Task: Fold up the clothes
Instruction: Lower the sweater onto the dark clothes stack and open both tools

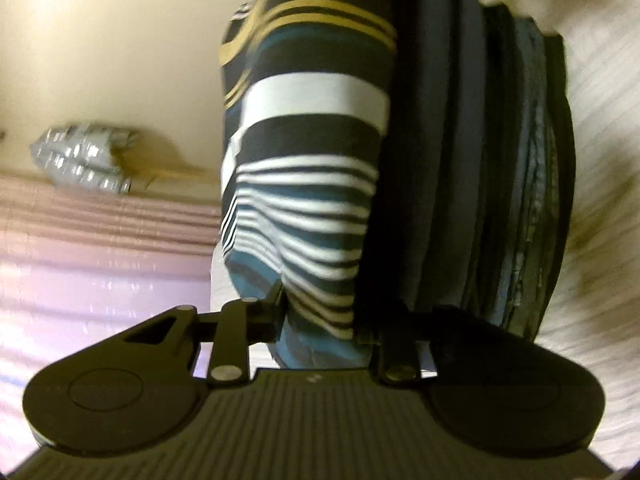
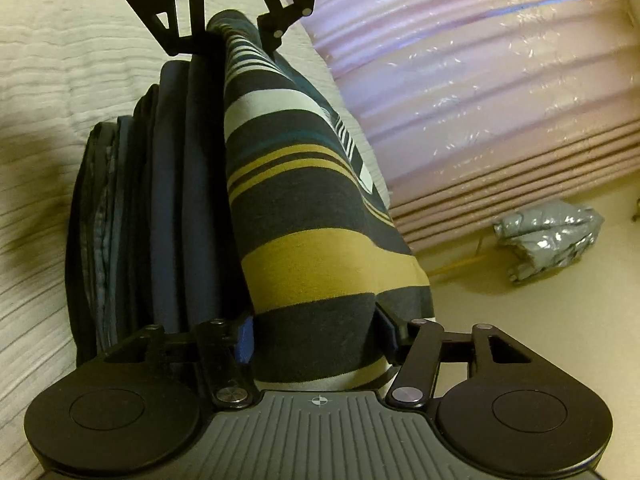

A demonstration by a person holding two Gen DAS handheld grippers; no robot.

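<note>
My left gripper (image 1: 320,320) clamps one end of the folded striped garment (image 1: 312,152), and my right gripper (image 2: 316,336) grips the other end between its blue pads. The garment spans between them, lying atop the stack of dark folded clothes (image 2: 160,208) on the white bedspread (image 2: 36,80).

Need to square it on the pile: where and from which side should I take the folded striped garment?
Take the striped garment at its two short ends, one claw coming in endwise from each. It is a long folded bundle lying against the stack of dark clothes, so one long side is blocked; the ends are free. The left claw and right claw clamp them.
</note>
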